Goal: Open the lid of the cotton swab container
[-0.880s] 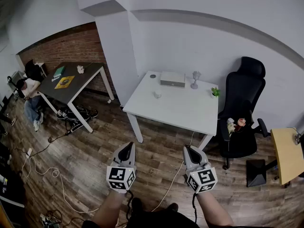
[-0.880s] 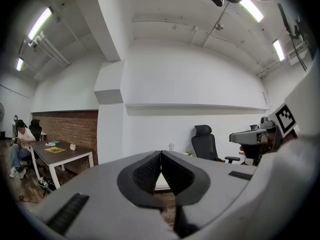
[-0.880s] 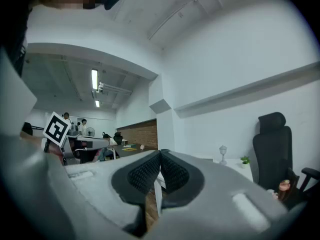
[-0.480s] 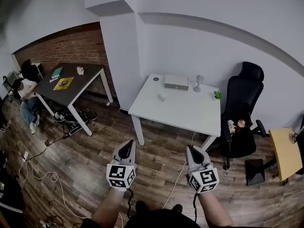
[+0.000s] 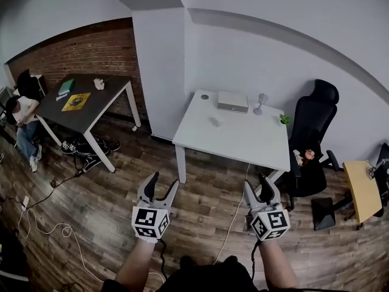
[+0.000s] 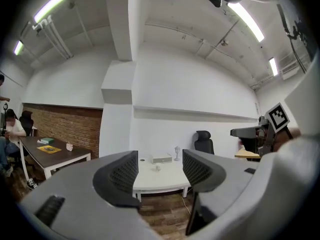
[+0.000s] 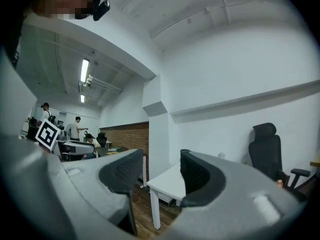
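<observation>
A small pale container point(image 5: 215, 121) stands near the middle of the white table point(image 5: 243, 142), too far off to make out its lid. The same container point(image 6: 157, 168) shows between the jaws in the left gripper view. My left gripper point(image 5: 163, 182) is held over the wooden floor, well short of the table, open and empty. My right gripper point(image 5: 258, 186) hangs level with it to the right, also open with nothing between its fingers. In the right gripper view the right gripper point(image 7: 162, 176) looks at the table's corner point(image 7: 167, 181).
On the table's far side are a flat white box point(image 5: 233, 101), a slim stemmed object point(image 5: 262, 101) and a small green plant point(image 5: 284, 119). A black office chair point(image 5: 313, 139) stands to its right, a dark desk point(image 5: 85, 105) to its left. Cables point(image 5: 42, 224) trail over the floor.
Both grippers' jaws stood together earlier and now stand apart. The head view has shifted, so the white table sits further right and slightly nearer.
</observation>
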Demonstrator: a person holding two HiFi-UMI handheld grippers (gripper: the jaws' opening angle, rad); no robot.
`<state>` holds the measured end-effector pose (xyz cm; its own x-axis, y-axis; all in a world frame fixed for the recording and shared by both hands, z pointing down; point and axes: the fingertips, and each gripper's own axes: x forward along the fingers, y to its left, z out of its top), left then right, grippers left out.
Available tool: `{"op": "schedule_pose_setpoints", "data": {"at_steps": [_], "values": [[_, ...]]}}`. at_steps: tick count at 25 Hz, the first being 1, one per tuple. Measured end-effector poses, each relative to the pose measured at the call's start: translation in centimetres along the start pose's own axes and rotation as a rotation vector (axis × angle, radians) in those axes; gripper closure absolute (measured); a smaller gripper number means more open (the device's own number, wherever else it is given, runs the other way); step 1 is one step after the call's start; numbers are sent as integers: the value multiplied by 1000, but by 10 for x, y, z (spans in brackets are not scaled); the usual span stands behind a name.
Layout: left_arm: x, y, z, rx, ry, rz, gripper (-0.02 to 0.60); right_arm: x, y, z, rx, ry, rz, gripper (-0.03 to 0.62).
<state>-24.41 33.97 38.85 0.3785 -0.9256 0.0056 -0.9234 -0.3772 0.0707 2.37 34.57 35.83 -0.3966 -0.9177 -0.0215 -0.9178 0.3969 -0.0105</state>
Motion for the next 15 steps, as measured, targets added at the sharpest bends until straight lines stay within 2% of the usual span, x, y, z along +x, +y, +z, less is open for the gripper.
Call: {"op": "schedule_pose_setpoints", "data": {"at_steps": [4,8,15], "values": [[4,25,-16,-38,21,-7,308,17,11,-7,-10,34,-6,372],[26,38,-31,-90,36,5,308,40,0,-16,-17,61,-6,372],[69,71,-37,-51,71,64,308,116,-30,-40,59,46,31,372]]}}
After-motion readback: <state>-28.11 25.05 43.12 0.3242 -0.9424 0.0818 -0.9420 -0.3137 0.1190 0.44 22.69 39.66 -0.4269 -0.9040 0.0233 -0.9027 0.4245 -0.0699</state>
